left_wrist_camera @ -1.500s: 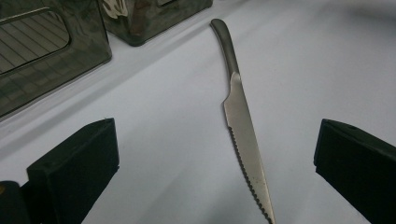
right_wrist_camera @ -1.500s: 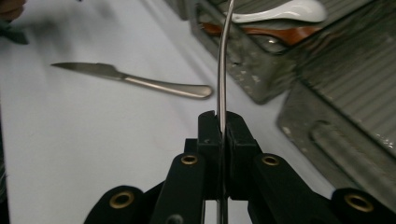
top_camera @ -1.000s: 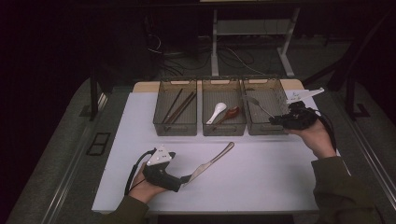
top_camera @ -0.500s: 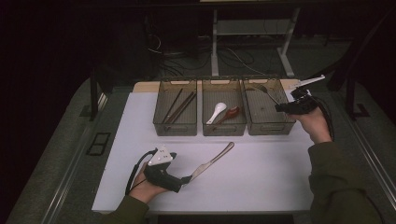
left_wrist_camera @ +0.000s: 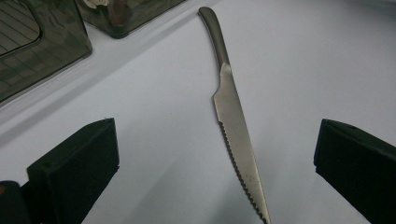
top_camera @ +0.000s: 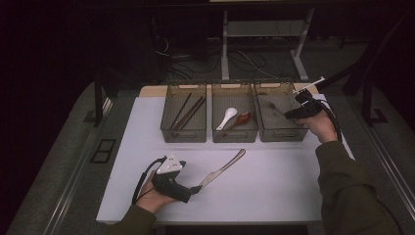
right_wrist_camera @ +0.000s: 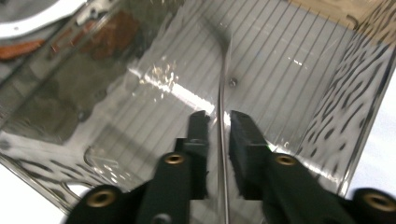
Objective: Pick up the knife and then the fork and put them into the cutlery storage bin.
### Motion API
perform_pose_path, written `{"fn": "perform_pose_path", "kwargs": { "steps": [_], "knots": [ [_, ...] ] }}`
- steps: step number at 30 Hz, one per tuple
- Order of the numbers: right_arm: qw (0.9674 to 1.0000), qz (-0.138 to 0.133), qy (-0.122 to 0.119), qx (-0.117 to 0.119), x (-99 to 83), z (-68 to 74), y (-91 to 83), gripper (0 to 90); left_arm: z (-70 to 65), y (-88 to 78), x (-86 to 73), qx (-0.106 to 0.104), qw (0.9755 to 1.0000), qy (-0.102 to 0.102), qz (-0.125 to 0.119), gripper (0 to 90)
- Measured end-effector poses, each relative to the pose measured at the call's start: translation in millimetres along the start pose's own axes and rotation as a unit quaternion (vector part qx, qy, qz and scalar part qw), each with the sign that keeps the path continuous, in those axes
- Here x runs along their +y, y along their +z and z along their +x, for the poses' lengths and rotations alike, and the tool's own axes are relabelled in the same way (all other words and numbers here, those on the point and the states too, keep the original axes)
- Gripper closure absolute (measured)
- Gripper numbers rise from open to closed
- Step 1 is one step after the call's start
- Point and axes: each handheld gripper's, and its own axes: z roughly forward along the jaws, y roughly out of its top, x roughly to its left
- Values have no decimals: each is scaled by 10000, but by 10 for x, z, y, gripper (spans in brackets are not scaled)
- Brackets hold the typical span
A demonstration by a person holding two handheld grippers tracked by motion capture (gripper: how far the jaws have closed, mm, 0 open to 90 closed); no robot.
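While the knife [left_wrist_camera: 236,121] lay flat on the white table [top_camera: 274,181], the right gripper [right_wrist_camera: 218,128] reached into the right-hand bin [top_camera: 279,134].

In the left gripper view the blade tip ran off the bottom edge, midway between the left gripper's [top_camera: 195,188] wide-spread jaws, touching neither. A thin metal utensil [right_wrist_camera: 223,84], blurred and its far end hard to make out, stood in the narrow gap of the right jaws, which had just been opening; contact could not be told.
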Motion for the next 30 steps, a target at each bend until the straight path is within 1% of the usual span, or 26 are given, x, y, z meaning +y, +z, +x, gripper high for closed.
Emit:
{"fn": "perform_pose_path", "kwargs": {
  "steps": [2,4,5,8,10,11,12,14,16,18,19,20,21,22,23,25,26,27,29,30],
  "knots": [
    [9998,-173,-6,-12,-3,-5,-43,686,1,-1,1,-5,10000,11,1,0],
    [9994,-346,25,71,-12,-3,-101,628,0,-1,1,-6,10000,13,0,0],
    [9990,-437,49,58,-16,1,-132,600,-1,0,2,-5,10000,12,0,0],
    [9968,-763,97,198,-51,21,-235,527,-3,0,3,-8,10000,11,-2,0],
    [9947,-976,117,311,-97,54,-315,496,-5,-1,2,-5,10000,-4,-11,0],
    [9938,-1043,121,371,-124,77,-359,484,-3,-4,2,-1,10000,3,-8,0],
    [9938,-1043,121,371,-124,77,-359,484,-3,-4,2,-1,10000,3,-8,0],
    [9927,-1141,67,396,-183,141,-434,437,3,-4,3,6,10000,15,8,0],
    [9910,-1282,-64,382,-250,225,-500,417,0,-3,4,13,10000,7,1,0],
    [9888,-1395,-125,521,-317,303,-552,380,-5,-2,6,16,10000,-7,-7,0],
    [9870,-1486,-201,571,-388,383,-586,356,-6,0,5,16,10000,-10,-9,0],
    [9870,-1486,-201,571,-388,383,-586,356,-5,0,6,18,10000,-3,1,0],
    [9859,-1528,-260,628,-460,459,-605,341,-4,0,5,19,10000,8,9,0],
    [9859,-1528,-260,628,-460,459,-605,341,-5,-1,6,25,10000,6,12,0],
    [9853,-1561,-303,628,-497,497,-610,335,-6,-1,6,28,10000,-6,4,0],
    [9843,-1568,-388,707,-596,593,-611,313,-3,-5,6,33,10000,-4,7,0],
    [9843,-1568,-388,707,-596,593,-611,313,-2,-6,6,34,10000,1,11,0],
    [9844,-1545,-386,750,-660,652,-604,301,-2,-7,5,34,10000,3,11,0],
    [9839,-1552,-425,780,-694,680,-596,294,-1,-11,7,38,10000,14,26,0],
    [9832,-1572,-449,811,-759,733,-581,284,-2,-13,8,39,10000,16,21,0]
  ]
}}
